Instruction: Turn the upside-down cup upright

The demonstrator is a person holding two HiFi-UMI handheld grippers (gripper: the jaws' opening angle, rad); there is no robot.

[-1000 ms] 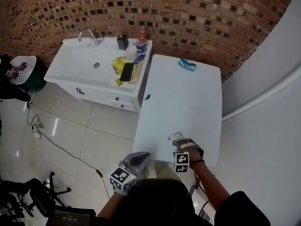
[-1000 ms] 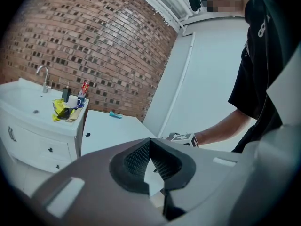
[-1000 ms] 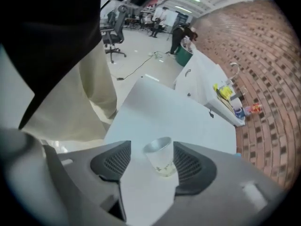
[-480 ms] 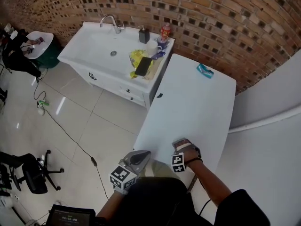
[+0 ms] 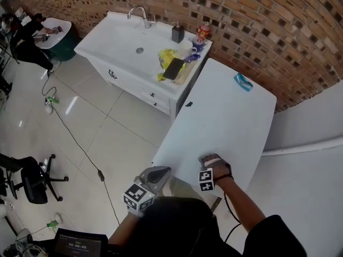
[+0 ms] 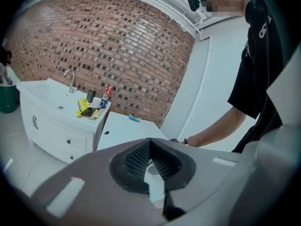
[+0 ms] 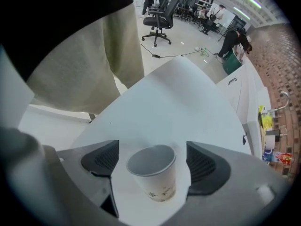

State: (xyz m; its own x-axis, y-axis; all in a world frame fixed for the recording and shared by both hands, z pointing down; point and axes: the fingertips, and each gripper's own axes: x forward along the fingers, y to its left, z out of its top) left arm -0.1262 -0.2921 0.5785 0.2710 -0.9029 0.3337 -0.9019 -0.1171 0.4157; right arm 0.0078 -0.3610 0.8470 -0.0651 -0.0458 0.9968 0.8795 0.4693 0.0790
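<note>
Right tool [image 7: 153, 165], jaws just opening; cup [image 7: 157, 180] upright between them, untouched

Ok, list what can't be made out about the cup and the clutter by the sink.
Cup: head view, hidden beneath the right tongs, whose jaws have just been opening around it.
Cup's print: right gripper view, too small and blurred to read.
Clutter beside the sink: head view, too small to identify.
</note>
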